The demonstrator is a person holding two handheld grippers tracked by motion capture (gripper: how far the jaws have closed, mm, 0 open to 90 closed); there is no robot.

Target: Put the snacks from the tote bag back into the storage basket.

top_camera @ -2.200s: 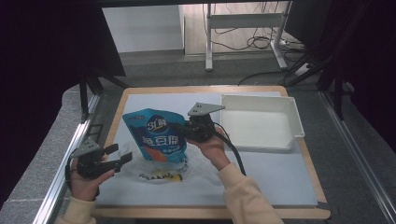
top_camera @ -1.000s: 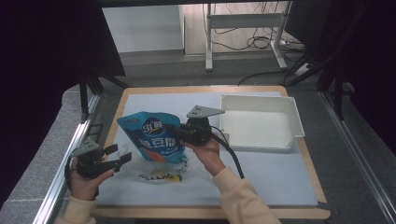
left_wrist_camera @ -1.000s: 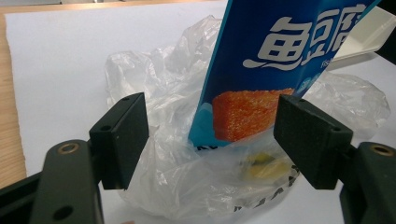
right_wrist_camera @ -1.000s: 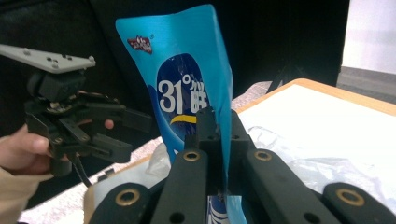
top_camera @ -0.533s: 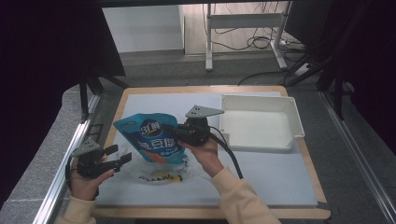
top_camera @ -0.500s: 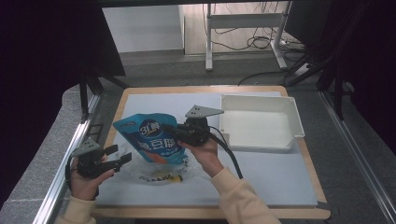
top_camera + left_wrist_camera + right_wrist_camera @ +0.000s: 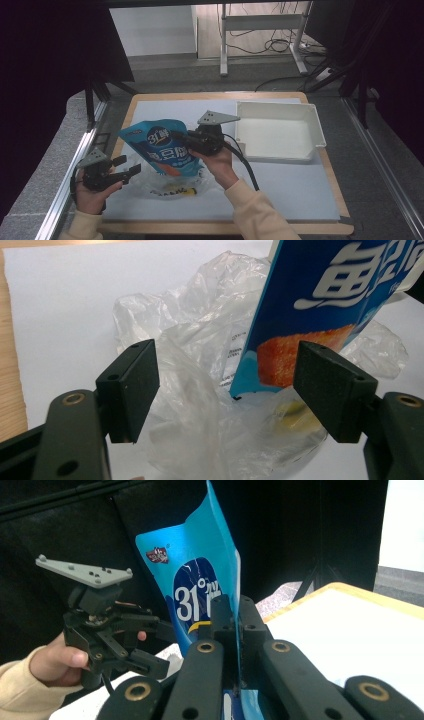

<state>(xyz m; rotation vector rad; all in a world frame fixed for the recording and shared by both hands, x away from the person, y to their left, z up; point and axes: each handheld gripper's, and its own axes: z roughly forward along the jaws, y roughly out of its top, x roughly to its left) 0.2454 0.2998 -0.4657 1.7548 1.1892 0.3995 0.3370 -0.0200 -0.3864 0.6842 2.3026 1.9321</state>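
Observation:
A blue snack pouch with white lettering hangs tilted above a crumpled clear plastic bag on the white mat. My right gripper is shut on the pouch's right edge; in the right gripper view the jaws pinch the pouch and it rises above them. My left gripper stands open at the bag's left side. In the left gripper view the plastic bag lies between the wide black pads, with the pouch's lower corner hanging over it.
A white tray sits on the mat at the right. The wooden table edge runs along the front, a metal rail along the left. Black curtains stand at both sides.
The right gripper has carried the blue pouch a little to the left and tilted it more upright over the plastic bag. The left gripper has kept still.

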